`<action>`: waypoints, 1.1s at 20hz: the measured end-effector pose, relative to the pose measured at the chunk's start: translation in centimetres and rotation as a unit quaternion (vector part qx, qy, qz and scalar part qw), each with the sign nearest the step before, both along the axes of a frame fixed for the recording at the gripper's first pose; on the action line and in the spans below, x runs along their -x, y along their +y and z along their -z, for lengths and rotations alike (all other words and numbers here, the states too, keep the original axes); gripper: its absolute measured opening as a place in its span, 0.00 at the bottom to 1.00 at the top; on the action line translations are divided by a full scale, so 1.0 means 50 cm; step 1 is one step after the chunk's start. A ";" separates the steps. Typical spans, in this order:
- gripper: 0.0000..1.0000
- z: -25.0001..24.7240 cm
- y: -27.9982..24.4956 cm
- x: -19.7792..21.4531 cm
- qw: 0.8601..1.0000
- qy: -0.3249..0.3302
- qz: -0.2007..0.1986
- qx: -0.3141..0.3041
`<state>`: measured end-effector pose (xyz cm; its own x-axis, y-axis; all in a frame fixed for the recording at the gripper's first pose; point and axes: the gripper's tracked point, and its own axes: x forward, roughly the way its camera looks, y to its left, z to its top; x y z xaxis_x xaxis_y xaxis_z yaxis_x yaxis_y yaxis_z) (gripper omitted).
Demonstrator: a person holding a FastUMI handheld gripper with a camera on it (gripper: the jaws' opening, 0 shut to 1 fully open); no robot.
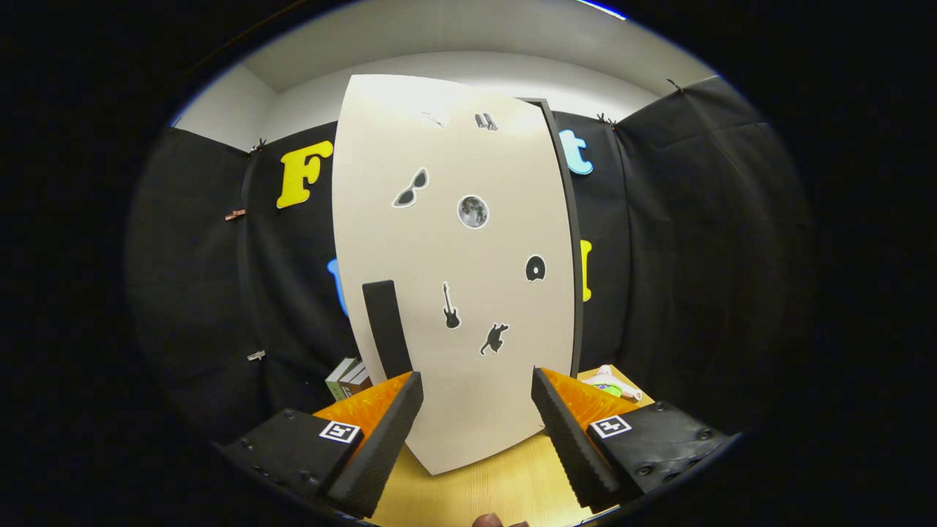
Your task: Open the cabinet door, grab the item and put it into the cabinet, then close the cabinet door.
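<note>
A tall cream cabinet door (454,278) with small stickers stands shut straight ahead of me, on a wooden table (498,490). Its dark upright handle (386,328) runs along the door's left side, just beyond my left finger. My gripper (477,391) is open, and only the door's lower part shows between the fingers. To the right of the cabinet, behind my right finger, a small white and green item (611,382) lies on the table.
A few books (350,378) stand to the left of the cabinet, behind my left finger. Black cloth walls close the booth on both sides and behind the cabinet. Part of a hand (498,521) shows at the table's near edge.
</note>
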<state>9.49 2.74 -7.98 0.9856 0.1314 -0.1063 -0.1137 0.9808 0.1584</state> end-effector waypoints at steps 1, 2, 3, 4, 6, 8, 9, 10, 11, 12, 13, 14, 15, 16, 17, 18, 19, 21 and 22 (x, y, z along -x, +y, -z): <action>0.98 -0.003 0.004 -0.001 1.000 -0.002 0.001 -0.001; 0.98 -0.005 0.003 -0.001 1.000 -0.004 0.002 -0.002; 0.98 -0.006 0.004 0.000 1.000 -0.004 0.004 -0.003; 0.98 -0.007 0.005 0.001 1.000 -0.005 0.004 -0.004; 0.98 -0.008 0.005 0.003 1.000 -0.007 0.005 -0.002; 0.98 -0.010 0.005 0.003 1.000 -0.010 0.006 0.000; 0.98 -0.009 0.003 0.004 1.000 -0.009 0.006 0.001; 0.98 -0.010 0.002 0.006 1.000 -0.010 0.007 0.001; 0.98 -0.011 0.003 0.005 1.000 -0.010 0.007 0.002; 0.98 -0.012 0.001 0.005 1.000 -0.011 0.007 0.002; 0.98 -0.014 0.001 0.005 1.000 -0.012 0.006 0.003; 0.98 -0.016 0.000 0.005 1.000 -0.014 0.007 0.003; 0.98 -0.018 0.000 0.006 1.000 -0.016 0.006 0.004; 0.98 -0.020 -0.001 0.005 1.000 -0.019 0.005 0.005; 0.98 -0.024 -0.001 0.004 1.000 -0.022 0.004 0.006; 0.98 -0.025 0.001 0.006 1.000 -0.024 0.001 0.006; 0.98 -0.028 0.003 0.008 1.000 -0.026 0.000 0.007; 0.98 -0.031 0.002 0.008 0.999 -0.031 -0.002 0.011; 0.98 -0.035 0.003 0.009 0.999 -0.034 -0.005 0.013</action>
<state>9.03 2.89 -6.26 0.9894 0.1384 -0.0433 -0.1321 0.9834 0.1246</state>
